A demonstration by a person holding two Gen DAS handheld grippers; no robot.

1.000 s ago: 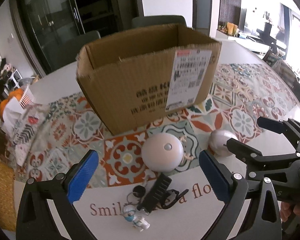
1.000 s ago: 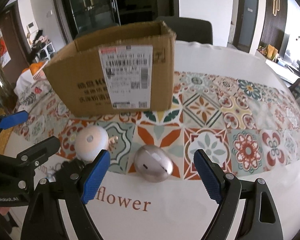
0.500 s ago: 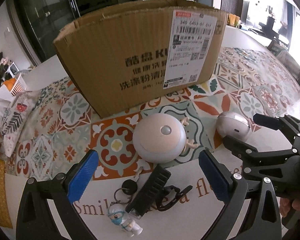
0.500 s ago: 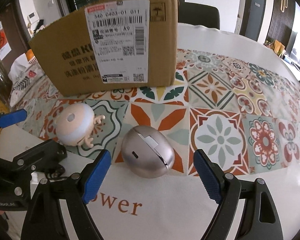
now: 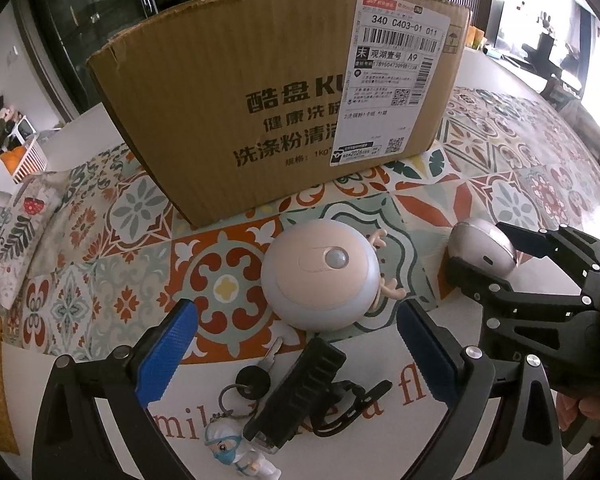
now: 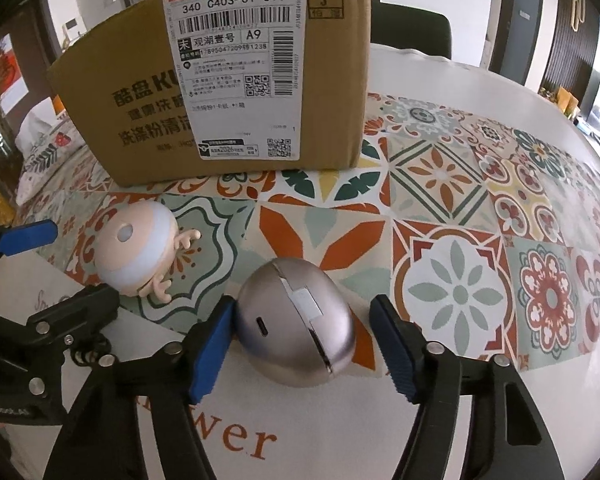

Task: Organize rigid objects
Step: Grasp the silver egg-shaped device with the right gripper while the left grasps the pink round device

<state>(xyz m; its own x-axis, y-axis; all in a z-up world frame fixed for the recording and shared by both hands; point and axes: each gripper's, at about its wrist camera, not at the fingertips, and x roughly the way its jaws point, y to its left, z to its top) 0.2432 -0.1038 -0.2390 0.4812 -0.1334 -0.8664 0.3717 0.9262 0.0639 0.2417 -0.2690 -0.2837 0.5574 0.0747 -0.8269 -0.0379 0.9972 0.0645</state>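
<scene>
My left gripper [image 5: 296,354] stands open, low over a pink round toy with small antlers [image 5: 320,276]. Nearer the camera lie a black ribbed clip [image 5: 296,388] and a key on a ring with a small masked figure [image 5: 236,452]. A silver egg-shaped case [image 6: 296,320] sits between the blue pads of my right gripper [image 6: 302,350], whose jaws are closing. The left pad [image 6: 212,352] touches the case, while a gap remains at the right pad. The left wrist view shows that gripper [image 5: 500,256] around the case [image 5: 480,248]. The pink toy [image 6: 136,252] sits to its left.
An open-topped cardboard box [image 5: 260,100] with a white shipping label stands just behind the objects on a patterned tablecloth [image 6: 460,184]. A white mat with brown lettering [image 6: 340,420] covers the near table. A person's hand [image 5: 580,412] holds the right gripper. A dark chair [image 6: 412,32] stands behind.
Both grippers have sunk toward the table and closer to the box. The right gripper's jaws have narrowed around the silver case. The left gripper's jaws stay as wide as before.
</scene>
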